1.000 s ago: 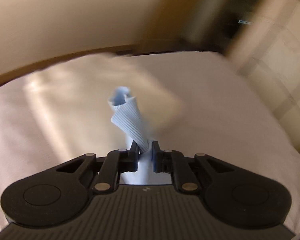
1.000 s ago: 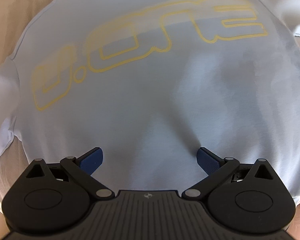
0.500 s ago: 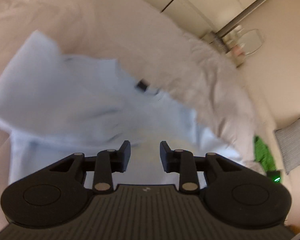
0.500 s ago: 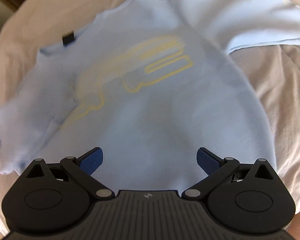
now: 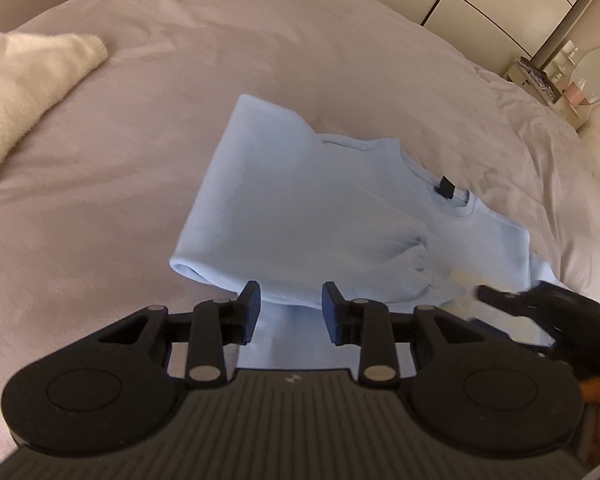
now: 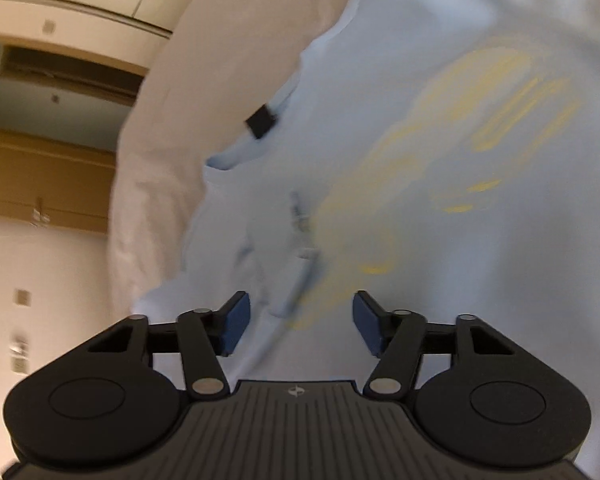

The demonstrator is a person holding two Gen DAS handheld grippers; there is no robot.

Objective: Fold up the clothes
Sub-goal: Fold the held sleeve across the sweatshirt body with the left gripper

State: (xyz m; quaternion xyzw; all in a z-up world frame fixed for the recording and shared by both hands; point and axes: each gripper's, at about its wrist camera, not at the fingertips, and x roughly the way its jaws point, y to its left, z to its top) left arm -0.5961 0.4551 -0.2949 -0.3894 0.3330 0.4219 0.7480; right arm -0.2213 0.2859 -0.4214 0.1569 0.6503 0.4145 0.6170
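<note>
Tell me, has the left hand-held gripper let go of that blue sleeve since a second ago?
Yes. The left hand-held gripper is open; the sleeve lies folded over the sweatshirt on the bed.

Open bed on the left, crowding on the right

Bare bed [image 5: 148, 184] is left open to the left of and beyond the light blue sweatshirt [image 5: 300, 208], bounded only by a cream towel [image 5: 24, 84] at the far left corner. On the right, passage beside the left gripper [image 5: 290, 308] is narrowed by the right gripper [image 5: 540, 312], seen blurred over the sweatshirt's near right part.
</note>
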